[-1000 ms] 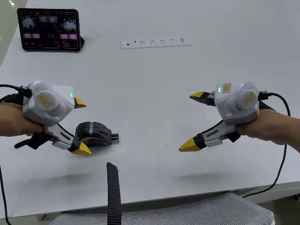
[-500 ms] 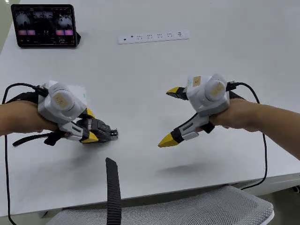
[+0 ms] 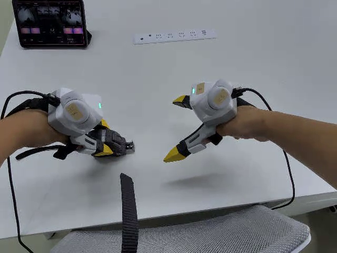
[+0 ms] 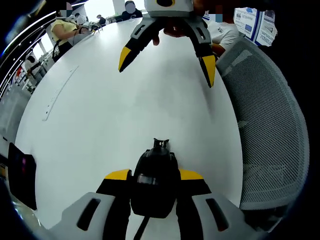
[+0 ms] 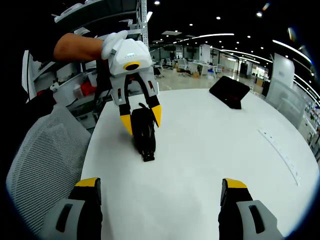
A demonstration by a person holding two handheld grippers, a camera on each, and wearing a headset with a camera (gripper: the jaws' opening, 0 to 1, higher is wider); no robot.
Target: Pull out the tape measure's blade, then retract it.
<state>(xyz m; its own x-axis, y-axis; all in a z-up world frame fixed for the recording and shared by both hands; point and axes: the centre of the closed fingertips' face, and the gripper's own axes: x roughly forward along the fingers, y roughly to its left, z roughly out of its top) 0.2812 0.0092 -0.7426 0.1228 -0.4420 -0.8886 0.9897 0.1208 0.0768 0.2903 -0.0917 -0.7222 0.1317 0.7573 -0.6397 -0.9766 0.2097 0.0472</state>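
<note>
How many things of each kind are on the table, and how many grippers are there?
Tape measure: 1
Tablet: 1
Power strip: 1
Grippers: 2, the left gripper and the right gripper
Total: 5

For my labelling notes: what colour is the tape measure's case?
The tape measure's case is black, seen best in the left gripper view.
</note>
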